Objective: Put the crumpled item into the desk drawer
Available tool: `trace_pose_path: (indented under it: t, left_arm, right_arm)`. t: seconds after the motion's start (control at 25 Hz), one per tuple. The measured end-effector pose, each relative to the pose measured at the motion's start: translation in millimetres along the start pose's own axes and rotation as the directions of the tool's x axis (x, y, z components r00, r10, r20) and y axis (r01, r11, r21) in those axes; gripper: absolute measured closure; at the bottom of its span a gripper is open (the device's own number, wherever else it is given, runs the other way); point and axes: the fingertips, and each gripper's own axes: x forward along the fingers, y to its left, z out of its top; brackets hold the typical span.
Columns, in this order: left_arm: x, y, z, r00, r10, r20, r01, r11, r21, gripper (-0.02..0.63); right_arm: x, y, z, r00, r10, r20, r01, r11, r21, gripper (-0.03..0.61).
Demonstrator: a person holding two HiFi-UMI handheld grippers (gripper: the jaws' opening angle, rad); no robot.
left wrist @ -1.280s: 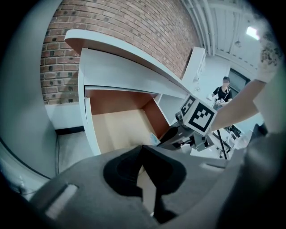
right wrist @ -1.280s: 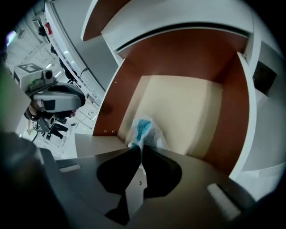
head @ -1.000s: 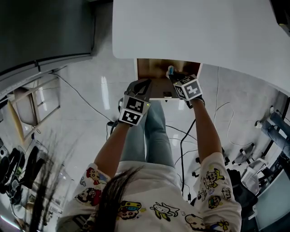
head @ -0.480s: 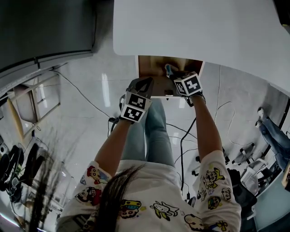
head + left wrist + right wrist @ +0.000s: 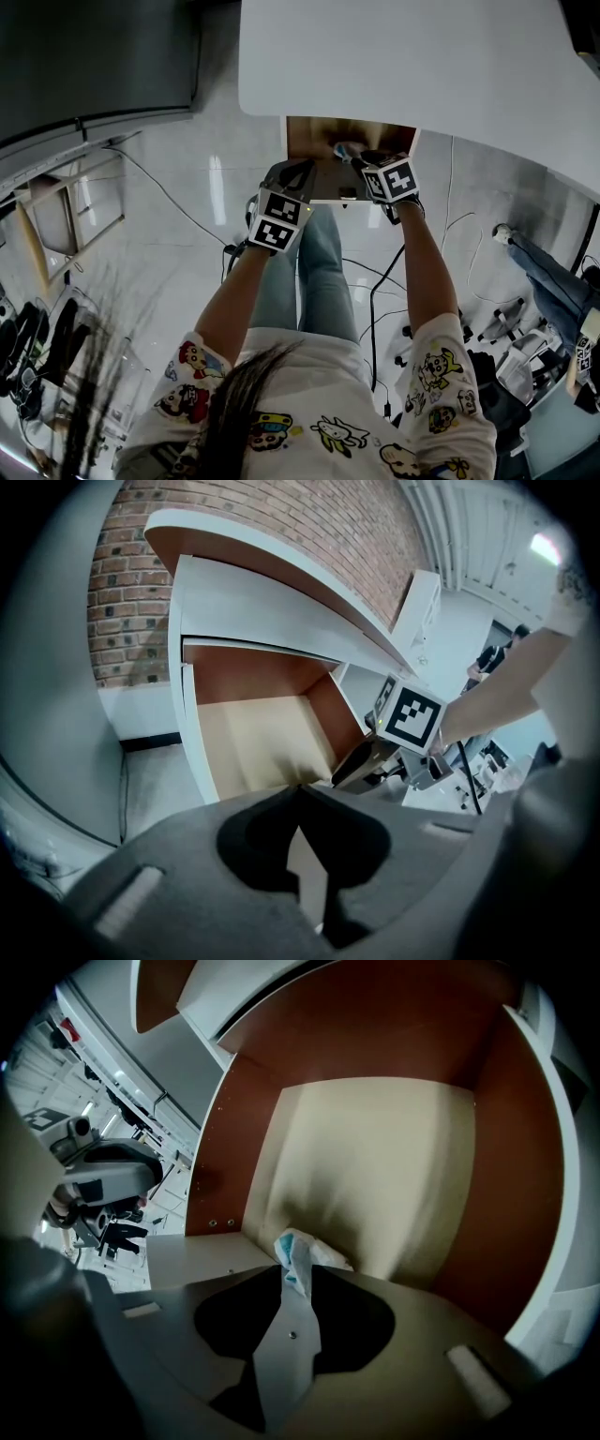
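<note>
White with a touch of blue, the crumpled item [image 5: 298, 1252] sticks out past the tips of the right gripper [image 5: 296, 1277], whose jaws are clenched on it. It hangs above the pale floor of the open drawer [image 5: 375, 1166], near the front edge. In the head view the drawer [image 5: 314, 133] shows at upper centre, pulled out from under the white bench [image 5: 403, 56], with the right gripper [image 5: 351, 157] reaching into it from the lower right. The left gripper [image 5: 297, 175] sits just left of it, at the drawer's front. Its jaws are pressed together with nothing between them.
</note>
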Motion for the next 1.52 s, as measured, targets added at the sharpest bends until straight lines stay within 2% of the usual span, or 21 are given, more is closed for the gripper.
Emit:
trace_pose_path:
  t: [0.28, 0.56, 0.76, 0.92, 1.04, 1.16, 1.36, 1.52]
  left_arm:
    - [-21, 1, 21, 1.0, 0.019, 0.023, -0.019, 1.0, 0.013, 0.614]
    - [-61, -5, 70, 0.995, 0.045, 0.094, -0.049, 0.998, 0.038, 0.614]
    - [-98, -16, 106, 0.987, 0.063, 0.146, -0.072, 0.996, 0.053, 0.614]
    - [-131, -19, 134, 0.974, 0.093, 0.207, -0.101, 0.994, 0.029, 0.614]
    - [-158, -28, 153, 0.964, 0.098, 0.246, -0.106, 0.994, 0.017, 0.614]
    - [-183, -37, 172, 0.956, 0.093, 0.279, -0.106, 0.994, 0.033, 0.614]
    - [-221, -52, 212, 0.931, 0.072, 0.358, -0.108, 0.991, 0.084, 0.614]
    - [-250, -69, 240, 0.907, 0.052, 0.417, -0.115, 0.986, 0.125, 0.614]
  right_arm:
    - [-35, 9, 7, 0.999, -0.012, 0.047, 0.011, 1.0, 0.012, 0.465]
    - [-108, 36, 39, 0.98, -0.027, 0.195, 0.026, 1.0, 0.008, 0.465]
    - [-176, 63, 67, 0.945, -0.04, 0.325, 0.046, 0.999, -0.01, 0.465]
    - [-227, 82, 84, 0.898, -0.063, 0.436, 0.079, 0.997, -0.017, 0.468]
    - [-267, 95, 93, 0.854, -0.087, 0.512, 0.11, 0.994, -0.014, 0.472]
    - [-312, 107, 104, 0.792, -0.111, 0.6, 0.146, 0.989, -0.009, 0.479]
    - [-397, 123, 119, 0.626, -0.154, 0.764, 0.203, 0.979, 0.032, 0.486]
    - [-455, 136, 120, 0.501, -0.164, 0.85, 0.219, 0.974, 0.059, 0.508]
